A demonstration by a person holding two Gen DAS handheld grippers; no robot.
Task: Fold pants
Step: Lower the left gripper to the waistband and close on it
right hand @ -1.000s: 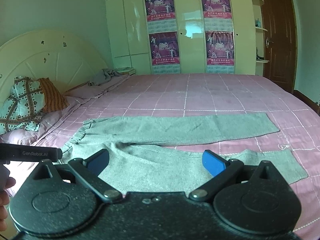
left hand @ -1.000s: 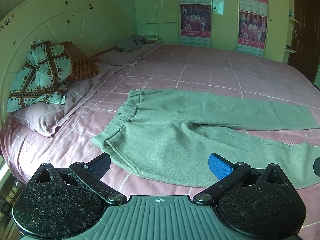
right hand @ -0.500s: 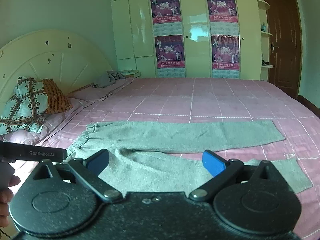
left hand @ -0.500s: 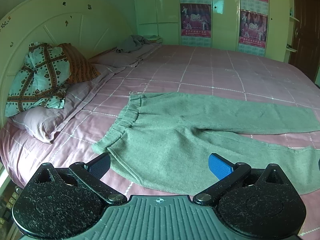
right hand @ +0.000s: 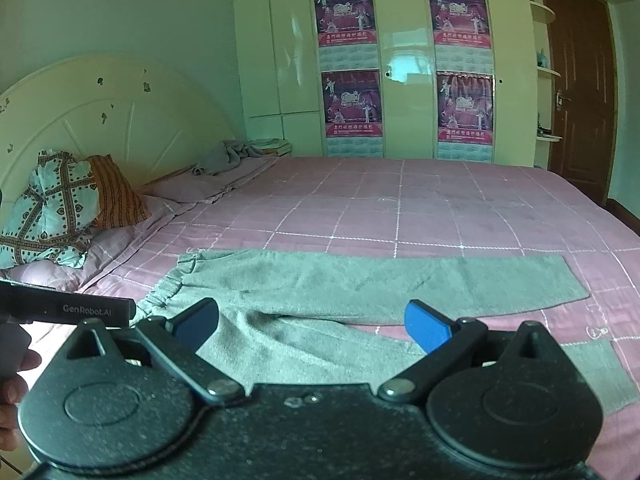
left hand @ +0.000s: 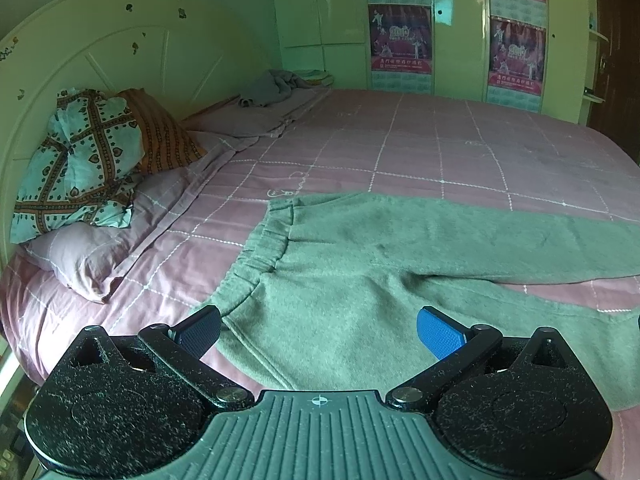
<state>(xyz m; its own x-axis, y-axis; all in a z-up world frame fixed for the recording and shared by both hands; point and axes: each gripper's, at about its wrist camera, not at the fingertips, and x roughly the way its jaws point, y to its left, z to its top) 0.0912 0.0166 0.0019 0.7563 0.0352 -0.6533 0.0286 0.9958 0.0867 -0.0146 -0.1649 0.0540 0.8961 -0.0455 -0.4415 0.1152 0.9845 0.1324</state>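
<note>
Both grippers have drawn closer to the bed since a second ago: the waistband now fills more of the left view, and the right view sits lower over the near leg. One pair of grey fleece sweatpants lies flat on the pink checked bedsheet, elastic gathered waistband toward the pillows, two legs stretched to the right and splayed apart. The left gripper hovers above the waistband's near corner, its two blue ribbed pads spread wide with nothing between them. The right gripper hangs over the near leg, equally wide and empty. White lettering "GenRobot.AI" is readable on the left tool's black bar, seen from the right wrist. Four purple posters with red lettering too small to read hang on the glossy cream wardrobe doors. Two patterned cushions, teal and orange, lean on the curved headboard.
</note>
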